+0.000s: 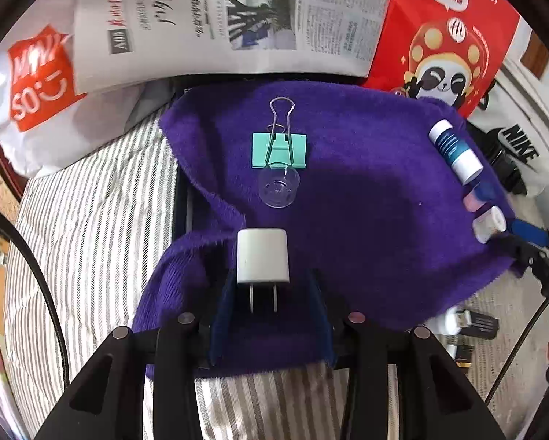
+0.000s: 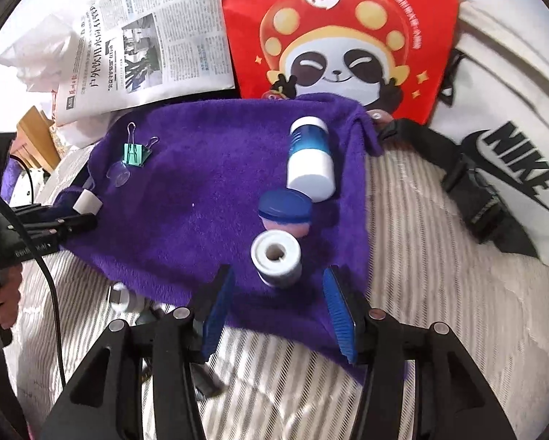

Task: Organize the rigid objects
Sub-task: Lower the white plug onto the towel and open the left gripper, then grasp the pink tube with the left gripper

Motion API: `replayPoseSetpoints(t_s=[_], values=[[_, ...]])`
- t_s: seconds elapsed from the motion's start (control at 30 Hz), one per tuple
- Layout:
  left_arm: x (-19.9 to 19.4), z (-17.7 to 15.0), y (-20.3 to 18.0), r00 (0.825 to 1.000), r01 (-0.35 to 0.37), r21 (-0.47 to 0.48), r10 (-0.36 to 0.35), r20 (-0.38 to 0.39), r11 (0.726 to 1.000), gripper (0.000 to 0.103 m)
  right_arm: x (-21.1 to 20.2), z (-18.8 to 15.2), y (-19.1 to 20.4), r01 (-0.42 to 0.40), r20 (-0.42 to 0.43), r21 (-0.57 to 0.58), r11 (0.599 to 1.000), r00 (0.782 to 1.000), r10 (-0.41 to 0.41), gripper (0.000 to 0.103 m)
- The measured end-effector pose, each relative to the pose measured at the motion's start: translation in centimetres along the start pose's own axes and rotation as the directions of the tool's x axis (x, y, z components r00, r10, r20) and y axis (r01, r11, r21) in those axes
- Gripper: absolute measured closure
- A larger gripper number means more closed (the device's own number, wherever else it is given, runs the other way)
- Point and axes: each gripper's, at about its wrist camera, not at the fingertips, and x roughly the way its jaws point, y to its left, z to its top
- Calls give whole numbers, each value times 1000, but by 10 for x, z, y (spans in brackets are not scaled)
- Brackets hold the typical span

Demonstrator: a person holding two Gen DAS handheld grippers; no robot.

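Note:
A purple towel [image 1: 366, 198] [image 2: 201, 198] lies on a striped bed. On it in the left wrist view: a white charger plug [image 1: 262, 256], a clear suction cup [image 1: 278, 187], a green binder clip [image 1: 279, 148]. My left gripper [image 1: 271, 308] is open, its fingers either side of the plug's prongs. In the right wrist view a white roll [image 2: 275, 258], a blue-lidded pink jar [image 2: 285, 216] and a blue-and-white bottle [image 2: 310, 157] line the towel's right side. My right gripper [image 2: 278, 304] is open, just short of the white roll.
A newspaper [image 1: 219, 14] and a red panda bag [image 2: 340, 33] lie behind the towel. A white Nike bag [image 2: 512, 168] with a black strap is at the right. Small black and white items [image 1: 468, 324] lie on the striped bedding [image 1: 91, 227] beside the towel.

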Motion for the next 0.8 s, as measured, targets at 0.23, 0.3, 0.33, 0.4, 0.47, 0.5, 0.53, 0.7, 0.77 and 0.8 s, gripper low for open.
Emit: replayPoseSetpoints(t_s=[0.23, 0.3, 0.33, 0.4, 0.47, 0.5, 0.53, 0.7, 0.77, 0.8], values=[[-48, -18, -21, 997, 29, 45, -32, 72, 999, 65, -30, -19, -4, 11, 19, 38, 999, 1000, -12, 51], [-55, -21, -27, 996, 39, 69, -45, 83, 997, 65, -34, -26, -5, 10, 15, 43, 999, 1000, -11, 51], [-59, -25, -34, 995, 40, 87, -48, 84, 995, 65, -36, -29, -5, 15, 14, 46, 999, 1000, -16, 51], [-64, -27, -39, 995, 39, 104, -48, 85, 994, 65, -40, -39, -9, 27, 10, 58, 998, 1000, -27, 51], [-63, -33, -50, 995, 53, 126, -63, 75, 991, 65, -44, -49, -13, 26, 5, 73, 997, 1000, -27, 51], [-62, -36, -55, 995, 58, 133, -68, 69, 989, 65, -46, -53, -15, 24, 2, 79, 997, 1000, -25, 51], [-58, -41, -63, 996, 66, 146, -75, 57, 987, 65, -48, -58, -17, 22, -1, 86, 996, 1000, -22, 51], [-48, -62, -86, 995, 91, 201, -96, 16, 975, 65, -57, -77, -25, 22, -9, 110, 994, 1000, -21, 51], [-43, -69, -95, 996, 92, 230, -94, -2, 969, 65, -60, -83, -25, 19, -10, 114, 993, 1000, -18, 51], [-41, -73, -97, 996, 88, 245, -88, -8, 966, 65, -60, -86, -25, 19, -10, 115, 993, 1000, -18, 51]])
